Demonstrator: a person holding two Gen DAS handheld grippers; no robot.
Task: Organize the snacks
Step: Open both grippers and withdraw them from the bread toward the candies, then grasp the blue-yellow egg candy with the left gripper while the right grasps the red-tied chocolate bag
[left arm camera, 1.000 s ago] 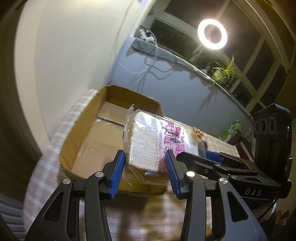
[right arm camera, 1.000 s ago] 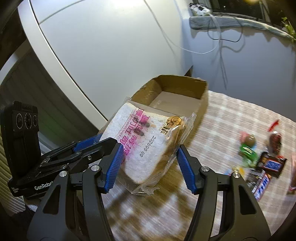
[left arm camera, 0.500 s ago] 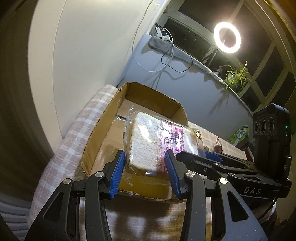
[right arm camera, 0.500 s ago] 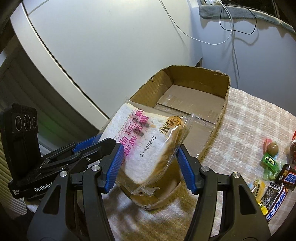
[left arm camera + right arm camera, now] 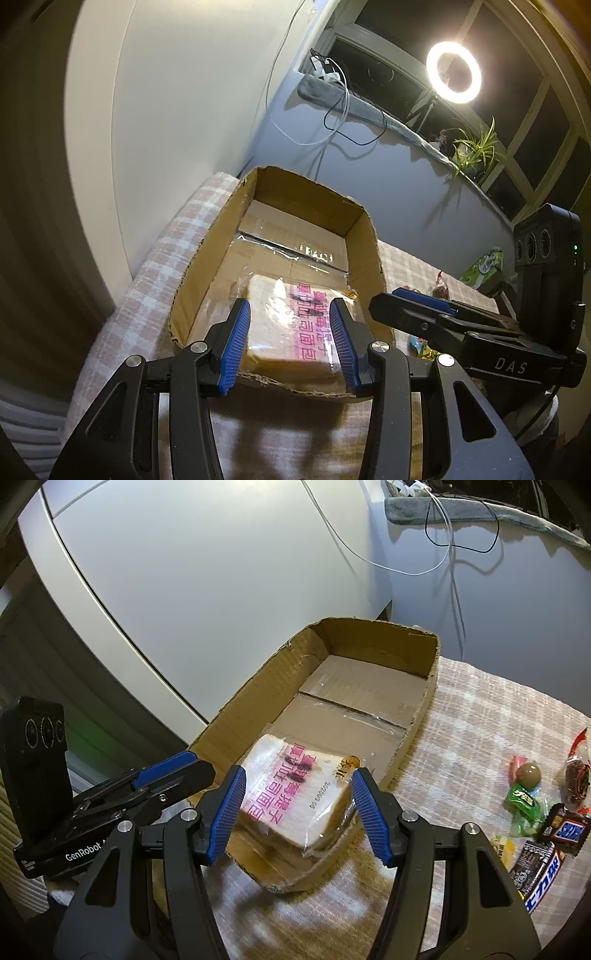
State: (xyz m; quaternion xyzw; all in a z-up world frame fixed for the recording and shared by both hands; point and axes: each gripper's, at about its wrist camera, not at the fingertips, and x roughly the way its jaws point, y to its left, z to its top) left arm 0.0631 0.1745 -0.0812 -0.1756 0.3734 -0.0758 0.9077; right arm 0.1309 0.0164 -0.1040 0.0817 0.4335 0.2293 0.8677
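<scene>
Both grippers' fingers clamp the bagged bread point(image 5: 291, 328): left gripper point(image 5: 290, 345), right gripper point(image 5: 297, 812). It now sits lower, inside the cardboard box point(image 5: 218, 254).

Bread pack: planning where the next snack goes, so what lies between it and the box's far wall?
Only bare cardboard floor with a clear tape seam lies between the bread pack and the box's far wall, in both wrist views.

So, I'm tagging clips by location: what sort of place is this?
Probably a room at home at night: a checked tablecloth, a potted green plant on the sill of dark windows, and a glowing ring light set up for filming.
</scene>
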